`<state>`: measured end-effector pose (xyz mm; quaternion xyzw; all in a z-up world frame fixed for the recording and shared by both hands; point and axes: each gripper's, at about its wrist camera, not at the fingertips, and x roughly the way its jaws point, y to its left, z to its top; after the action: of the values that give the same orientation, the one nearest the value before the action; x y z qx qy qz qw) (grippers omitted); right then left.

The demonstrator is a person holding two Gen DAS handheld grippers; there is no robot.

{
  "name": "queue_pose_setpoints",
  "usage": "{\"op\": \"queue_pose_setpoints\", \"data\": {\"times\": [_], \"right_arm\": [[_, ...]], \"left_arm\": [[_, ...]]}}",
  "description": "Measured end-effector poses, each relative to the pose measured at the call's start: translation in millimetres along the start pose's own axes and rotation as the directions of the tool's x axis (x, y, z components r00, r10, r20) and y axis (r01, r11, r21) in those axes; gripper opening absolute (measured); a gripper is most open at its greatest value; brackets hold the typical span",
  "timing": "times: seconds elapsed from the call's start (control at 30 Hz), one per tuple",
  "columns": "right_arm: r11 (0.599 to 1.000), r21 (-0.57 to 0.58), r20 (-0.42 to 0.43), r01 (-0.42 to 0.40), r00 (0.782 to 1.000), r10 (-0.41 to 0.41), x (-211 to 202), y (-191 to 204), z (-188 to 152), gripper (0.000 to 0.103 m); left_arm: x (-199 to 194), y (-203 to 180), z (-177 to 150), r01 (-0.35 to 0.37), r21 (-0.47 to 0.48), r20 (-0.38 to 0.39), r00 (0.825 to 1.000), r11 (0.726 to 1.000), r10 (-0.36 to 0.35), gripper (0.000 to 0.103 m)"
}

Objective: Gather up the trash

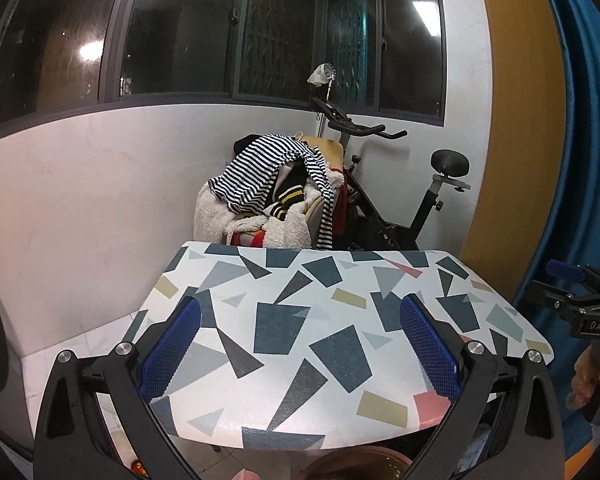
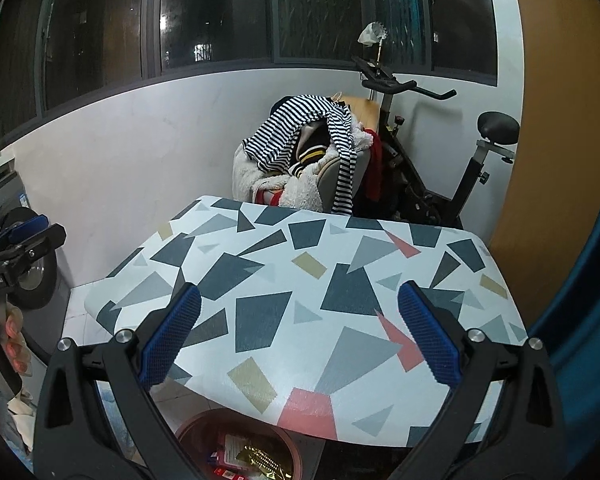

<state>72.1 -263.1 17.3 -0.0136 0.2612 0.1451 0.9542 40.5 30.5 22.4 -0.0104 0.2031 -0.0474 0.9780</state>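
Observation:
A small table (image 1: 284,280) with a white top and grey, blue, pink and tan shapes stands before me; it also shows in the right wrist view (image 2: 300,272). My left gripper (image 1: 300,312) is open and empty above its near half. My right gripper (image 2: 299,300) is open and empty above the same top. A brown round bin (image 2: 300,456) sits on the floor under the table's near edge, with wrappers (image 2: 256,458) inside; its rim shows in the left wrist view (image 1: 312,466). The other gripper shows at each view's side edge (image 1: 576,300) (image 2: 16,248).
A chair piled with striped and fleecy clothes (image 1: 276,192) stands behind the table. An exercise bike (image 1: 400,200) is in the corner. A washing machine (image 2: 24,264) stands at the left. A wooden panel (image 1: 512,120) and blue curtain (image 1: 580,160) are at the right.

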Motion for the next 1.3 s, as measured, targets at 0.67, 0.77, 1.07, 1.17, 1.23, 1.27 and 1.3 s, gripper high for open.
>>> {"op": "queue_pose_setpoints", "data": {"times": [0.67,0.77,1.07,1.17,1.23,1.27,1.3], "right_arm": [[1.0,0.003,0.001,-0.005,1.0,0.005,-6.0,9.1,2.3,0.097],[1.0,0.001,0.002,-0.005,1.0,0.005,-6.2,9.4,2.4,0.097],[1.0,0.001,0.001,-0.004,1.0,0.004,-6.0,9.5,2.3,0.097],[1.0,0.002,0.002,-0.004,1.0,0.004,-5.6,9.1,2.0,0.097],[1.0,0.002,0.001,-0.004,1.0,0.004,-5.5,9.0,2.0,0.097],[1.0,0.002,0.001,-0.005,1.0,0.005,-5.6,9.0,2.0,0.097],[1.0,0.002,0.002,-0.005,1.0,0.005,-5.4,8.9,1.9,0.097]], "left_arm": [[0.8,-11.7,-1.6,-0.027,0.055,-0.004,1.0,0.998,0.027,0.097],[0.1,-11.3,-1.4,-0.029,0.056,-0.004,1.0,0.998,0.029,0.097],[0.3,-10.3,-3.4,-0.036,0.061,-0.002,0.999,0.998,0.036,0.097],[1.8,-8.7,-3.2,-0.033,0.057,-0.008,0.999,0.998,0.033,0.097],[1.8,-7.8,-3.3,-0.035,0.057,-0.008,0.999,0.998,0.035,0.097],[1.8,-7.5,-3.5,-0.035,0.057,-0.007,0.999,0.998,0.035,0.097],[1.8,-7.8,-3.3,-0.035,0.057,-0.008,0.999,0.998,0.035,0.097]]}}
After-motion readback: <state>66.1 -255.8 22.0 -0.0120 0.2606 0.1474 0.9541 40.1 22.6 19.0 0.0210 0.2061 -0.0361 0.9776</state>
